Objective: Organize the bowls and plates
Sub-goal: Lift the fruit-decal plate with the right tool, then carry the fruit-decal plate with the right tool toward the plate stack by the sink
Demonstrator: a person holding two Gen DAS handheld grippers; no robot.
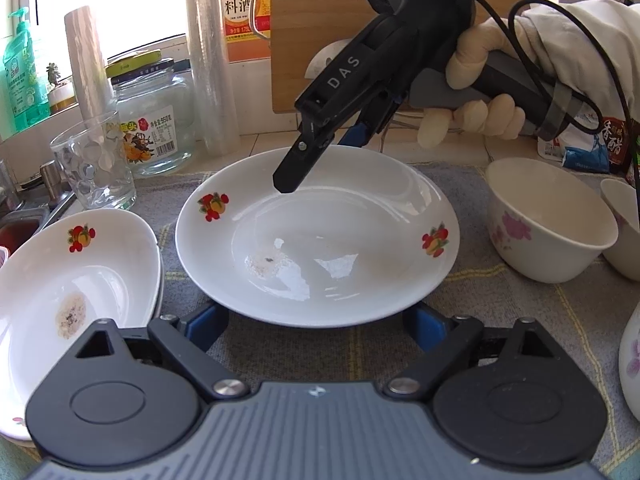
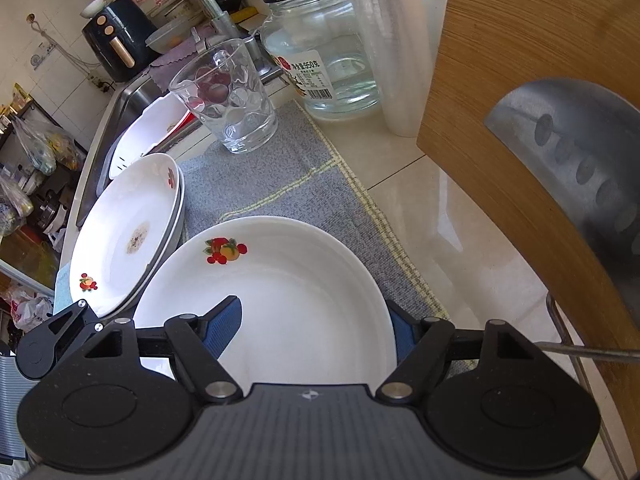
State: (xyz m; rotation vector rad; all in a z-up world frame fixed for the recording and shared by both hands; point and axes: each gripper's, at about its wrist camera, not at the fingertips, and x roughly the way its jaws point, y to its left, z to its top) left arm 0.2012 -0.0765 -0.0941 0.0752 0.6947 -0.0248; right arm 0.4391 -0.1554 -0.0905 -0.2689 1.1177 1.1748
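A white plate with fruit prints (image 1: 320, 240) lies on the grey mat; it also shows in the right wrist view (image 2: 280, 292). My right gripper (image 1: 320, 152) (image 2: 316, 324) is open, one blue finger (image 2: 224, 326) inside the plate's far rim and the other outside it. My left gripper (image 1: 316, 330) is open, its blue pads at the near rim, partly under the plate. A stack of like plates (image 1: 68, 276) (image 2: 124, 232) sits to the left. Two white flowered bowls (image 1: 548, 220) stand to the right.
A drinking glass (image 1: 94, 168) (image 2: 228, 96), a glass jar (image 1: 154, 120) (image 2: 320, 48) and a plastic-wrap roll (image 2: 388, 40) stand behind. A wooden cutting board (image 2: 520, 80) leans at the back. A sink (image 2: 132, 108) holding a plate lies at the left.
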